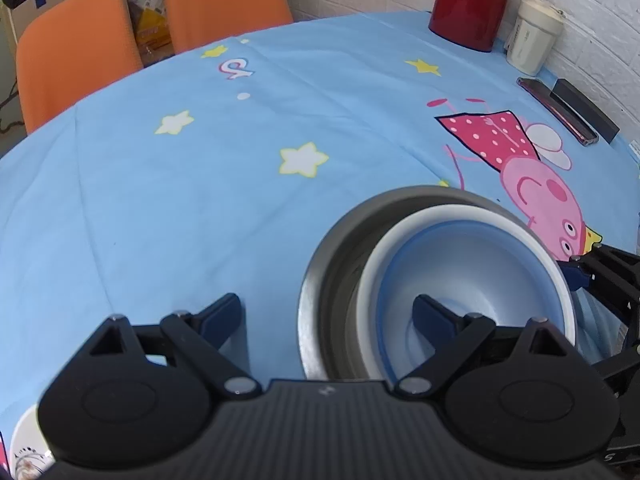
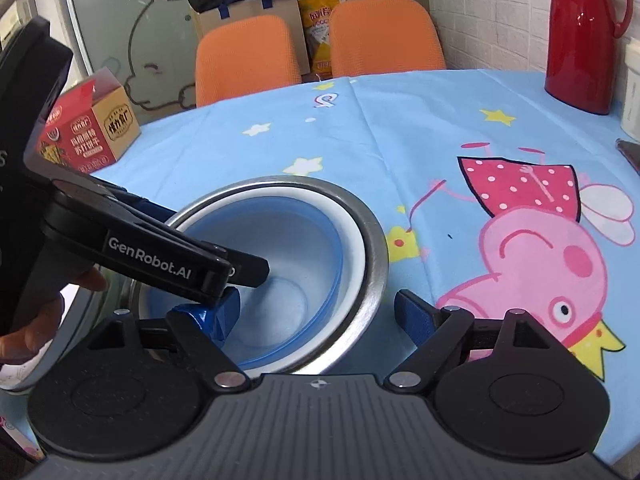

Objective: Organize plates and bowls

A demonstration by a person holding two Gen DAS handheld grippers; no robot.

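A steel bowl (image 1: 320,280) stands on the blue tablecloth with a white bowl (image 1: 404,236) and a blue bowl (image 1: 460,264) nested inside it. The same stack shows in the right wrist view: steel bowl (image 2: 372,248), white bowl (image 2: 356,240), blue bowl (image 2: 288,240). My left gripper (image 1: 328,316) is open, straddling the stack's near left rim, one finger inside the blue bowl. My right gripper (image 2: 316,312) is open, straddling the near right rim. The left gripper's finger (image 2: 224,268) reaches into the blue bowl in the right wrist view.
A red thermos (image 1: 472,0), a white cup (image 1: 532,36), and a phone (image 1: 556,108) beside a black block stand at the table's far right. A red box (image 2: 88,128) sits at left. A patterned plate (image 1: 24,452) lies near left. Two orange chairs (image 2: 248,56) stand behind.
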